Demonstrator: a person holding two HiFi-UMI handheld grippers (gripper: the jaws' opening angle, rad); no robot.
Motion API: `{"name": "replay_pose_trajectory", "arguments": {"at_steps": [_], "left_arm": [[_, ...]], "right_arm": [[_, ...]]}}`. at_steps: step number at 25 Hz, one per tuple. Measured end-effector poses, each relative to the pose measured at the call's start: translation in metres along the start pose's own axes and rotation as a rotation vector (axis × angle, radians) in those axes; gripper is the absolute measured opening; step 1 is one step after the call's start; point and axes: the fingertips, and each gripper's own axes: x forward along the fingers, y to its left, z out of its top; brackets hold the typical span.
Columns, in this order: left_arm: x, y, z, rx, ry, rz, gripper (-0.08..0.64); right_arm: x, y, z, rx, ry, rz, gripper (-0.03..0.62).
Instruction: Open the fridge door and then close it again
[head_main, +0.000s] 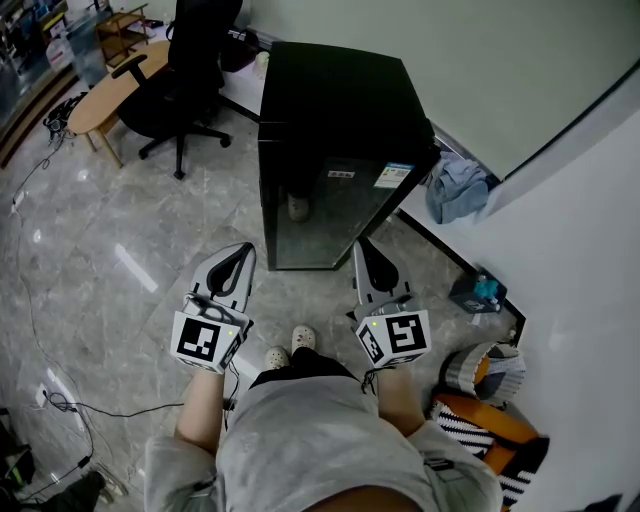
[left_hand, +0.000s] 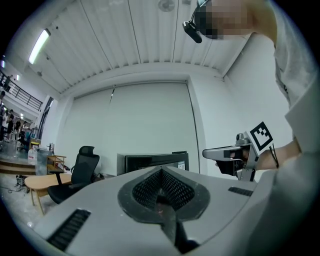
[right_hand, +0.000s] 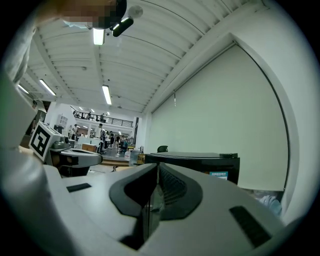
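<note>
While both grippers point level at it, the fridge (head_main: 340, 110) stands straight ahead, its door (head_main: 325, 215) facing the person and flush w/ the body, i.e. shut (fits a stage before opening as well as after re-closing). Left gripper (head_main: 240, 258): jaws together, nothing btwn them. Right gripper (head_main: 366, 255): likewise closed, empty. Right tip sits by the door's right edge, left tip just off its left edge. Handle side: can't tell.

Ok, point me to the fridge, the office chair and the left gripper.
fridge (head_main: 335, 95), head view, on its black top.
office chair (head_main: 170, 100), head view, on the seat.
left gripper (head_main: 240, 255), head view, between its fingertips.
</note>
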Motion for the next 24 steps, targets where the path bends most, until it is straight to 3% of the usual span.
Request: {"name": "replay_pose_trajectory", "arguments": {"at_steps": [9,13,17,24], "left_arm": [[-0.015,0.0,0.004,-0.003,-0.047,-0.001,0.014],[-0.02,0.0,0.001,-0.012,-0.025,0.002,0.015],[-0.02,0.003,0.012,-0.019,-0.08,0.019,0.015],[-0.022,0.002,0.014,-0.017,-0.059,0.024,0.015]], "right_arm": [[-0.008,0.015,0.007,-0.016,-0.019,0.015,0.026],[-0.01,0.021,0.008,-0.02,-0.025,0.021,0.026],[-0.01,0.023,0.01,-0.021,-0.024,0.024,0.026],[-0.012,0.027,0.013,-0.031,-0.027,0.031,0.025]]}}
